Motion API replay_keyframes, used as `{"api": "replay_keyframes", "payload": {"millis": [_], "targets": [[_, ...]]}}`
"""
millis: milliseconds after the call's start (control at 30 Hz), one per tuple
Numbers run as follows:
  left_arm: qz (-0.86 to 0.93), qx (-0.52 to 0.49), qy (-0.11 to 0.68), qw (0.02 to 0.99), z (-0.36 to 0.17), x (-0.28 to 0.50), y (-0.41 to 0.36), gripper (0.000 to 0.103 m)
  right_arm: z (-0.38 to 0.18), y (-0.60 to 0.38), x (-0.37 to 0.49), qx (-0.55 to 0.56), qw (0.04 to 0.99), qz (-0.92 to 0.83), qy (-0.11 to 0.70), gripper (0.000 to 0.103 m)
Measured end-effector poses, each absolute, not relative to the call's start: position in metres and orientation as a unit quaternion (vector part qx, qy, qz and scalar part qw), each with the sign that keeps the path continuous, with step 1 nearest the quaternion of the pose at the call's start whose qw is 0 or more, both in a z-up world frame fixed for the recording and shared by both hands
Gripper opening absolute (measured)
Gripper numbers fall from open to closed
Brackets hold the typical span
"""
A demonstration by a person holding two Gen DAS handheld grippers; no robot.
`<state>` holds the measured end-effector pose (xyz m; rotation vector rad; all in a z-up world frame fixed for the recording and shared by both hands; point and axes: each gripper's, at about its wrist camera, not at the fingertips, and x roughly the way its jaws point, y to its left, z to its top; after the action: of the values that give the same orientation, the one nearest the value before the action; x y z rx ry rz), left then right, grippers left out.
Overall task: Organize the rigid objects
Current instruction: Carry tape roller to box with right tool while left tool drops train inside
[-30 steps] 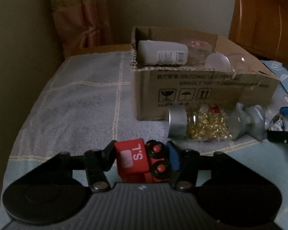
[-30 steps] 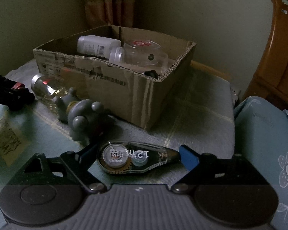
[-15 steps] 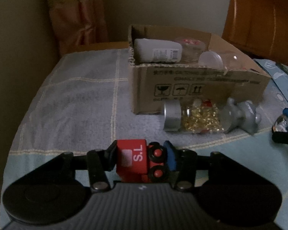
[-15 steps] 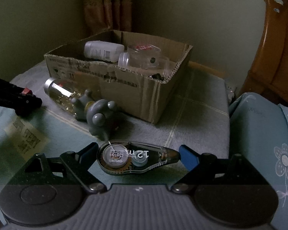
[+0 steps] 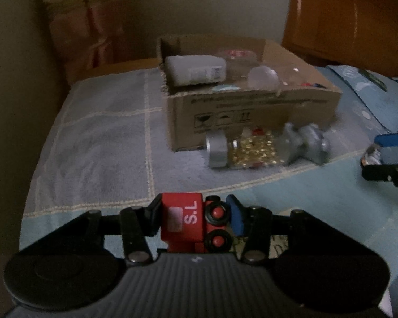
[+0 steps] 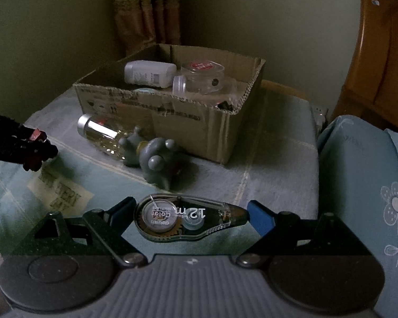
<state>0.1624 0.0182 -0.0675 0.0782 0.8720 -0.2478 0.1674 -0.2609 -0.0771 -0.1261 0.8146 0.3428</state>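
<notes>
Nearest the left wrist camera, the left gripper (image 5: 196, 218) was clamped on a red toy train (image 5: 193, 222) marked "S.L", its black wheels with red hubs turned toward the blue pad on the right finger; the toy hung above the pale blue bedspread (image 5: 291, 198). In the right wrist view, the right gripper (image 6: 191, 216) stood wide, with a clear correction tape dispenser (image 6: 188, 218) marked "12 m" spanning lengthwise between its two fingers, both ends touching the pads, held above the bed. A printed paper slip (image 6: 61, 193) lay flat on the bedspread to the left of that gripper. Farther on, on a grey checked blanket (image 5: 98, 143), a grey animal figurine (image 6: 156, 163) lay just beside a glass jar (image 5: 241, 151) with a silver lid, filled with small gold pieces and lying on its side. Both rested against the front wall of an open cardboard box (image 5: 252, 114). Inside the box lay a white plastic bottle (image 6: 150, 74) and a clear lidded container (image 6: 203, 75) with a red label. Beyond stood a curtain (image 6: 146, 8), a plain wall, and a wooden headboard (image 6: 379, 53) to the right.
</notes>
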Motion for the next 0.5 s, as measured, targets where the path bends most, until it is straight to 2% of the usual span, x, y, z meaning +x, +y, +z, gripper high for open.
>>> {"api": "replay_keyframes", "payload": {"millis": [500], "targets": [[-0.181, 0.073, 0.377, 0.906, 0.014, 0.199, -0.013, 0.048, -0.025, -0.247, 0.179, -0.052, 0.91, 0.179, 0.371, 0.093]]}}
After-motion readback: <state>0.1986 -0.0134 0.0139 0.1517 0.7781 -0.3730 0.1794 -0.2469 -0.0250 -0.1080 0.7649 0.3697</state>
